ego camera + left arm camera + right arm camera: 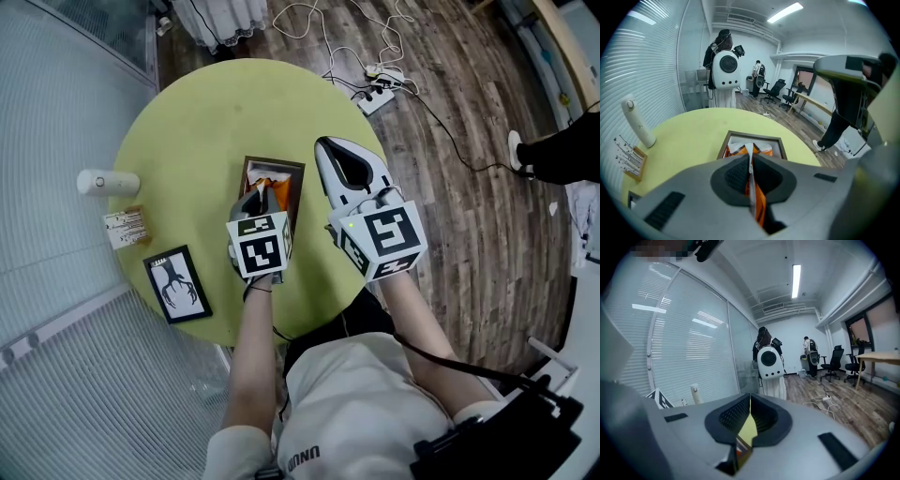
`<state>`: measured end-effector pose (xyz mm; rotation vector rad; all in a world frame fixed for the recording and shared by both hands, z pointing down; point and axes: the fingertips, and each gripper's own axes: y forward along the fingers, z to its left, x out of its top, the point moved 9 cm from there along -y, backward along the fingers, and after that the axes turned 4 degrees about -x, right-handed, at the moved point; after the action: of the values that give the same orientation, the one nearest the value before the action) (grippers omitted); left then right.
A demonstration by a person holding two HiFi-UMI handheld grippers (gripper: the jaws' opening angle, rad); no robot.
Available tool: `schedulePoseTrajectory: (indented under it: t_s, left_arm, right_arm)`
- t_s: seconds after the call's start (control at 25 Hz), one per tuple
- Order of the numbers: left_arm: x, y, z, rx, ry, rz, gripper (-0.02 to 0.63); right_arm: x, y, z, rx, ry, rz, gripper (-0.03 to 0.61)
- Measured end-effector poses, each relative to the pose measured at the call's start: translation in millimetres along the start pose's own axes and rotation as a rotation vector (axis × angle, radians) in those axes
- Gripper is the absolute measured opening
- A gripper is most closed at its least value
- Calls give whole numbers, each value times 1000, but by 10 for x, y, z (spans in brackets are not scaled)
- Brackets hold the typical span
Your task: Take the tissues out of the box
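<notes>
A dark-framed box (pixel 291 178) lies in the middle of the round yellow-green table (pixel 197 122), with an orange tissue pack (pixel 269 184) inside it. My left gripper (pixel 260 194) points steeply down over the near end of the box. In the left gripper view it (pixel 750 158) is shut on a white tissue (pixel 749 151) that rises from the orange pack (pixel 765 150) in the box (pixel 780 142). My right gripper (pixel 348 170) hovers just right of the box, pointing away. Its jaws (pixel 749 402) meet with nothing between them.
A white cylinder (pixel 106 182), a small card stand (pixel 126 228) and a black picture frame (pixel 176 283) sit at the table's left. A power strip with cables (pixel 379 92) lies on the wooden floor beyond. A person's shoe (pixel 518 150) shows at right.
</notes>
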<state>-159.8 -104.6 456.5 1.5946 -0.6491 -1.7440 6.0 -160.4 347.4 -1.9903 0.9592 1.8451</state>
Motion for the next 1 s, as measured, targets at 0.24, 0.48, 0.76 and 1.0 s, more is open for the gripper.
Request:
schedulePoseTrajectory:
  t_s: [0.24,0.48,0.76,1.0]
  left_arm:
    - [30,-72,-11,-1,9,-34,15]
    - [68,-165,0,0,-1,-70,15]
    - [107,-263,-14,6,3,-116,15]
    - [175,-386,-28,24,-4,-179,15]
  right_arm:
    - [2,-12,25,7,-9,-2,21]
    - [-4,-17,67,14,-15,-1,21]
    - [10,-31,89,26,-22,-1,20]
    - [36,-45,104,35,-21,-3,20]
